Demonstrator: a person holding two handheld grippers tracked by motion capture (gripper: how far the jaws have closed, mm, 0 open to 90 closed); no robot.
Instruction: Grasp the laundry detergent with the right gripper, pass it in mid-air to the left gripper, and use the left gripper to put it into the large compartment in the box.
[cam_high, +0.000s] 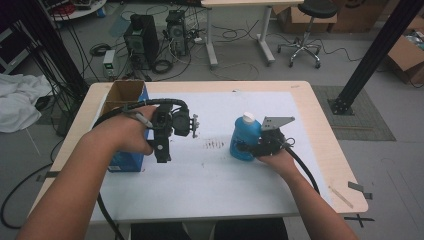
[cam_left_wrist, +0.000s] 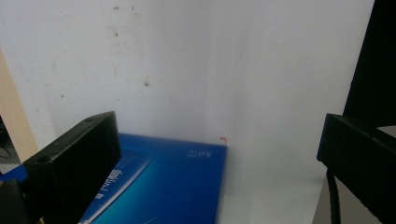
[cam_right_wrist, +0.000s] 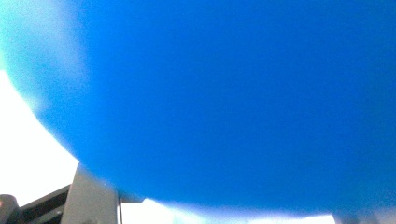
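- Table (cam_high: 320, 135): light wood top across the middle of the high view, mostly covered by a white sheet (cam_high: 220, 175); its near edge is cut off behind the person's forearms at the bottom of the frame.
- Cardboard box (cam_high: 125, 95): open-topped, blue-sided, at the left centre of the high view; its lower part is hidden by the left hand. In the left gripper view a blue printed face fills the bottom centre, with lettering too small to read.
- Blue bottle (cam_high: 245, 140): upright with a white cap, right of centre in the high view, standing on the white sheet. In the right gripper view it is a blurred blue mass covering nearly the whole frame, so its outline and label cannot be made out.
- Left gripper (cam_high: 165, 132): held above the sheet just right of the box; its jaws stand wide apart with nothing between them, as the left gripper view shows.
- Right gripper (cam_high: 250, 147): pressed against the bottle's right side under its grey plate; the jaws appear clamped on the bottle, though the contact points are hidden by the bottle itself.
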